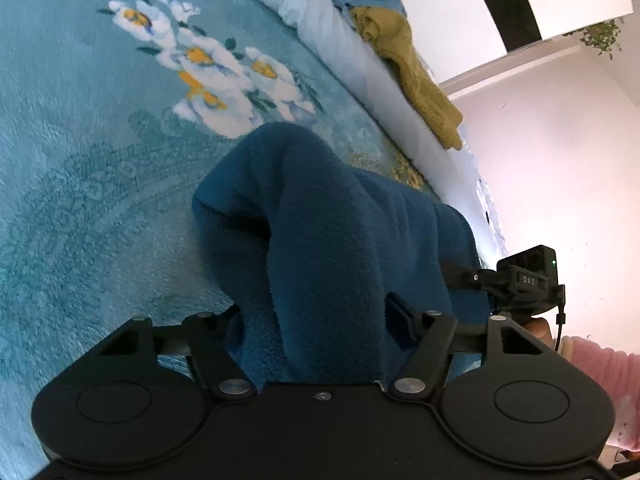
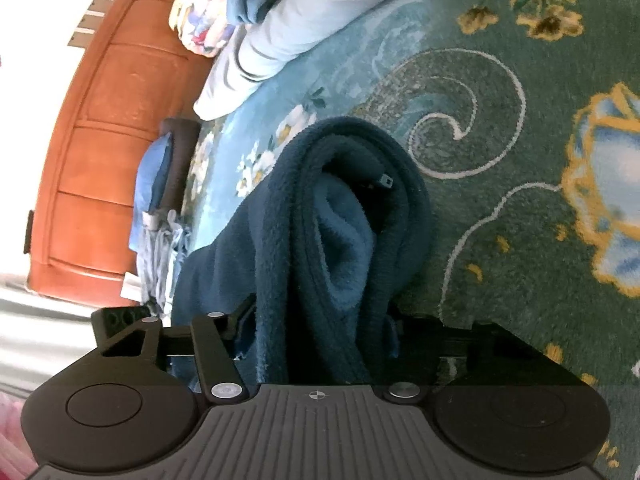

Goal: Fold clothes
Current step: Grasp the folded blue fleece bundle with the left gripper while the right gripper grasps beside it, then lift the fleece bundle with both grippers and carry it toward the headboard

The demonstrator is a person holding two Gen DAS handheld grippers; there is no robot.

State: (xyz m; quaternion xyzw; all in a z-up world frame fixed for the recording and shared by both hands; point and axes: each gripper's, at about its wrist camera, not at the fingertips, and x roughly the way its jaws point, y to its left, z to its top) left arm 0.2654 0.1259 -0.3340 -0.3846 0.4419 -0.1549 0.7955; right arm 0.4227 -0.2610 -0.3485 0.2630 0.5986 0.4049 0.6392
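Fleece garment (image 1: pixel 320 232) bunched between my jaws blocks twelve o'clock; open teal blanket (image 1: pixel 88 168) at ten; pillow (image 1: pixel 320 12) at one.

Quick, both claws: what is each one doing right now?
Left claw: shut on the dark blue fleece garment.
Right claw: shut on the same garment, bunched between its fingers.

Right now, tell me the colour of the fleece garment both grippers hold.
Dark teal-blue fleece garment, with a lighter blue inner face; the right wrist view shows it best.
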